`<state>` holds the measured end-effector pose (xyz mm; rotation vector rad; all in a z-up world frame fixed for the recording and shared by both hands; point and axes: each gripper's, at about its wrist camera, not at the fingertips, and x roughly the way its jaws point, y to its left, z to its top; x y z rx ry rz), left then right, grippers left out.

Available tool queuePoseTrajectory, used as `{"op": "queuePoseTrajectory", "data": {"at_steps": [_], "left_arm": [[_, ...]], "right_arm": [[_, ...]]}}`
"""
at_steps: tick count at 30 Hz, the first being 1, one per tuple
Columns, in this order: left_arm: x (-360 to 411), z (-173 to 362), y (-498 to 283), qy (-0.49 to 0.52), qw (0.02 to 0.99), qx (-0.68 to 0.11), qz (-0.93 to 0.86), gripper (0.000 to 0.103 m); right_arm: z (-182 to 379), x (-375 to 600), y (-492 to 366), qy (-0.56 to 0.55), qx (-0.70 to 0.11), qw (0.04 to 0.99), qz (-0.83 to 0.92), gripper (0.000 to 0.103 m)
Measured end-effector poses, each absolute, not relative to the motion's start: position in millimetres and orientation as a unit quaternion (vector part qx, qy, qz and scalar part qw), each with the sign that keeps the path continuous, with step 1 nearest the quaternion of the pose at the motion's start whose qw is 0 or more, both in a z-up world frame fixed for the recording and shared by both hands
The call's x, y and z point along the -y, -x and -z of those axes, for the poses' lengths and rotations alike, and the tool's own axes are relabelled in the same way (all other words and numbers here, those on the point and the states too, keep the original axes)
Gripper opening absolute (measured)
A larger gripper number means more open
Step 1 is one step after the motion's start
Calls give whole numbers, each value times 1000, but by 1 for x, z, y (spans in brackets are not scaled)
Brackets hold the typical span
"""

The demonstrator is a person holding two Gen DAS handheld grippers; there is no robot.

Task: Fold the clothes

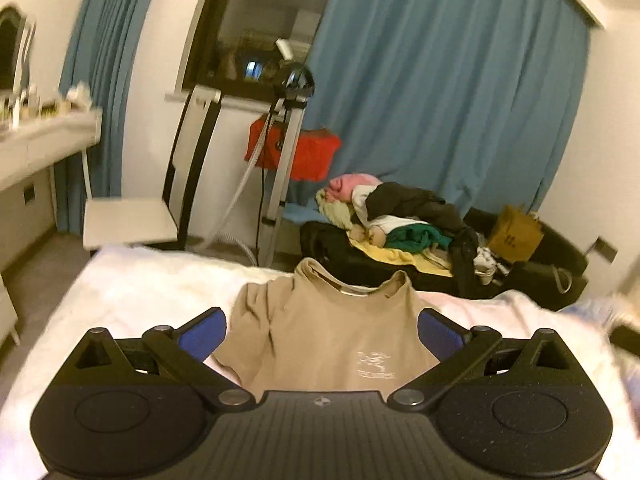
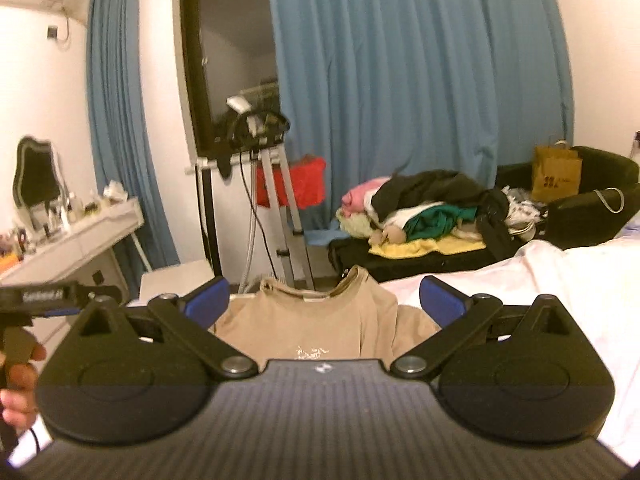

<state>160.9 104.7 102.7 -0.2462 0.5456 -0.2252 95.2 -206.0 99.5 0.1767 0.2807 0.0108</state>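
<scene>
A: What have I got in front of the left gripper?

B: From my seat, its blue fingers are spread wide with nothing between them. The tan T-shirt lies face-up on the white bed straight ahead at twelve o'clock, collar towards the far edge, white logo nearest the gripper.

A: And the right gripper?

B: Same story: I see its jaws parted and holding nothing, poised over the shirt's near part. In that view the tan T-shirt sits at twelve o'clock, one sleeve bunched towards two o'clock on the white bed.

A: Anything else nearby?

B: At nine o'clock in the right view I can see my other hand on the left tool's handle. Beyond the bed, at about one o'clock, a pile of clothes rests on a black sofa, with a brown paper bag beside it. Blue curtains hang behind.
</scene>
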Motion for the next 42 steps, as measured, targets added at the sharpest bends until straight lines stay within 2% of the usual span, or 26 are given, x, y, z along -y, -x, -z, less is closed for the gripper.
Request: {"op": "queuePoseTrajectory", "data": {"at_steps": [6,11,19,25,28,32,34,37,38,42], "left_arm": [[-118,-104,-173,148,941,-286,100,98],[-122,-65,-210,169,932,-316,59,96],[-137,21,-279,209,911,-355,18,92],[-149,81,-325,234,899,-369,-6,88],[-152,90,-341,239,904,-356,-5,86],[-152,96,-360,238,911,-337,2,74],[-145,96,-367,220,915,-339,5,59],[-131,94,-375,185,923,-339,9,29],[-127,94,-378,173,925,-338,11,8],[-95,81,-375,77,948,-308,5,5]], "right_arm": [[-78,222,-67,-140,-134,981,2,103],[-25,246,-64,-183,-146,972,9,103],[37,266,-111,-238,-195,951,14,103],[73,263,-142,-224,-218,950,-6,103],[91,264,-157,-212,-234,949,-6,103],[111,273,-175,-228,-245,942,-13,103],[119,278,-184,-248,-246,937,-18,103],[128,286,-191,-262,-247,933,-16,103],[131,289,-191,-268,-248,931,-13,103],[139,299,-189,-310,-250,917,-9,103]]}}
